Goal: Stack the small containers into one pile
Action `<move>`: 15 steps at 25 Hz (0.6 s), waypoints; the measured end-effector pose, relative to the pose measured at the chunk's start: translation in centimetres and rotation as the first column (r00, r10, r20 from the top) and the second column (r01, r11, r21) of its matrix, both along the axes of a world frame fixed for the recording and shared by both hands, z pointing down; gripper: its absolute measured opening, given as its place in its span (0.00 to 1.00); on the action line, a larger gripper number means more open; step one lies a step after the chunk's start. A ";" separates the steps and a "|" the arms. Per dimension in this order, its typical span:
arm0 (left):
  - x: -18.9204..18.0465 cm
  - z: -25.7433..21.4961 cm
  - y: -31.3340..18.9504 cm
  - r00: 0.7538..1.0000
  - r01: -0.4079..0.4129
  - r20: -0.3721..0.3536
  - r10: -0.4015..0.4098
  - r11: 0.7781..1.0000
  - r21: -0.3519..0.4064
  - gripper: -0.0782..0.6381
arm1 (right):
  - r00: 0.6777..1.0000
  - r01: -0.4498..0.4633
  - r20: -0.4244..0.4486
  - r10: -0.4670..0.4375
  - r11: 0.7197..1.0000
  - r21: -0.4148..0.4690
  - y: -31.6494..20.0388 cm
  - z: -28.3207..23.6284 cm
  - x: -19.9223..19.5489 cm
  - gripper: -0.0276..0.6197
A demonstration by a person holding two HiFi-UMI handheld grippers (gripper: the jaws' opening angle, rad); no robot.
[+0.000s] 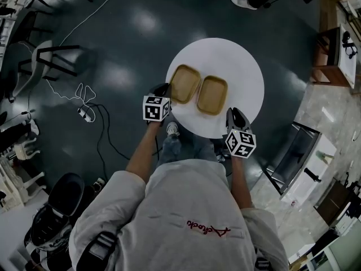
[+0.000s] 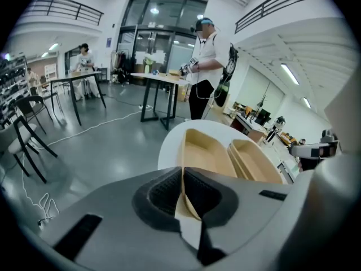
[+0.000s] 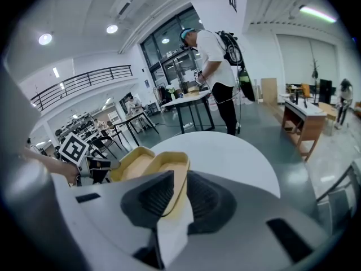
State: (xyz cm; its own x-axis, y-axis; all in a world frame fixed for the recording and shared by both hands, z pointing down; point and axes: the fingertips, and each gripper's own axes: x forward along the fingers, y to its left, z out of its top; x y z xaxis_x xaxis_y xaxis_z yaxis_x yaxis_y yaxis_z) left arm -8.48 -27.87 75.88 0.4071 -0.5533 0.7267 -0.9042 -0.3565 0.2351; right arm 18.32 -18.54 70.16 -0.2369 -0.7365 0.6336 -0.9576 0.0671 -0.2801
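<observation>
round white table (image 1: 248, 75) | white cable (image 1: 82, 86) (looped on floor) | chair (image 1: 45, 52) left

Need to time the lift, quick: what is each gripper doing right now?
The left gripper: closed on the left tray rim.
The right gripper: open, right tray rim between its jaws, not yet clamped.

The round white table (image 1: 242, 66) holds the left container (image 1: 185, 83) and the right container (image 1: 212, 95), both tan, side by side.
</observation>
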 end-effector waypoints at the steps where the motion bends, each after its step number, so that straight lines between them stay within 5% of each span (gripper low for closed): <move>1: -0.3 -0.5 -0.1 1.000 0.010 -0.010 -0.010 1.000 0.010 0.14 | 1.000 0.002 0.001 -0.002 1.000 0.003 0.0 -0.1 -0.2 0.17; 10: -1.6 -6.9 0.2 0.988 0.092 -0.136 -0.077 0.990 0.111 0.14 | 1.000 -0.001 0.004 0.000 0.999 0.045 0.3 -1.4 -2.8 0.16; 15: -0.1 -8.1 1.0 0.981 0.070 -0.189 -0.047 0.991 0.117 0.14 | 1.000 -0.028 0.005 0.028 0.997 0.076 0.7 -2.8 -3.7 0.16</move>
State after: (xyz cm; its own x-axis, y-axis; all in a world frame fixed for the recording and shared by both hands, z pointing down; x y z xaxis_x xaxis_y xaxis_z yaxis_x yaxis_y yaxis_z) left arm -8.59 -26.90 67.73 0.4926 -0.6605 0.5666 -0.8692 -0.3405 0.3587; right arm 14.61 -17.82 67.39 -0.2181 -0.7887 0.5748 -0.9583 0.0618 -0.2789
